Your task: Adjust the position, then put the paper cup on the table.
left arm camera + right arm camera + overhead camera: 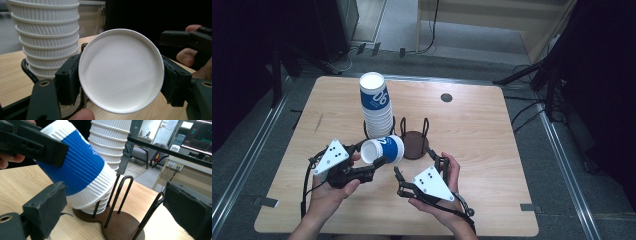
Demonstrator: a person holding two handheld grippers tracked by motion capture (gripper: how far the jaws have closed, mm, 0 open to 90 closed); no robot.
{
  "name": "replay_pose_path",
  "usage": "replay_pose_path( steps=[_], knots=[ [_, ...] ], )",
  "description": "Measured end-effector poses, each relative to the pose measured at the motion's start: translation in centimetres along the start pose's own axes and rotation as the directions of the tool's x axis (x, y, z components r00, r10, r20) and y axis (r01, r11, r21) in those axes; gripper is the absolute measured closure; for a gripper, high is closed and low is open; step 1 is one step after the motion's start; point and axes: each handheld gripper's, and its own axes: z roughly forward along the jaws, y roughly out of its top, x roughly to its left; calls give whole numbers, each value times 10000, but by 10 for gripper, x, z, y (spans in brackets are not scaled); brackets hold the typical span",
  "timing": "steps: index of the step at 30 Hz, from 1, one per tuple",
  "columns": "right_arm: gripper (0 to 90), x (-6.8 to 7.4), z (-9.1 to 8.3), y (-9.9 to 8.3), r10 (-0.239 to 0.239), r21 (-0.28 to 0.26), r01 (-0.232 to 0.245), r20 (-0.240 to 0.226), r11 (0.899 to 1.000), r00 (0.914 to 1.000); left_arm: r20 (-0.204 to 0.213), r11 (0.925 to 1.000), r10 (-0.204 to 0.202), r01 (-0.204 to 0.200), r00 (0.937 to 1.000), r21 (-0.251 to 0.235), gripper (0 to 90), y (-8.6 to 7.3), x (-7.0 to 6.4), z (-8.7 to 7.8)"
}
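Okay, your left gripper [373, 168] is clamped on the paper cup [384, 149], one jaw on each side of the ribbed wall near the rim. The cup lies on its side in the air, open mouth turned back toward your left hand [332, 192], base pointing right and far toward the holder. In the left gripper view the cup [121, 70] sits square between the jaws, white inside facing the camera. Cup is white with a blue band; white print on the band is too small to read.

The cup's base is just beside the foot of the cup stack [376, 105], which stands upright in the left ring of the wire cup holder [414, 142] at mid-worktop [482, 135]. The stack's top cup has a blue label reading "06".

Your right gripper [398, 181] is near the cup, lower right of it, jaws apart and holding nothing; in the right gripper view the cup [75, 167] hangs tilted, well above its jaws.
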Motion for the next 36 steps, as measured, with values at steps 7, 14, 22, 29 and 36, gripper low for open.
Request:
replay_pose_path(
  steps=[7,14,22,29,36],
  knots=[
    [75,-4,-2,-1,737,232,-736,-12,9970,9973,-125,9987,6,-13,9999,-508,288,-4,-3,3],
    [25,-11,-6,4,1962,552,-1973,253,9788,9802,-161,9962,-52,37,9999,-871,288,-6,-2,4],
    [63,-16,-5,11,2476,825,-2508,473,9645,9677,-59,9931,-233,225,9997,-1154,288,-8,-5,9],
    [61,-16,-3,23,3578,745,-3618,625,9293,9317,-75,9924,-180,169,9998,-1218,288,-10,-7,15],
    [47,-10,-5,27,4487,912,-4563,929,8851,8888,57,9918,-204,209,9998,-1259,288,-11,-12,20]
  ],
)
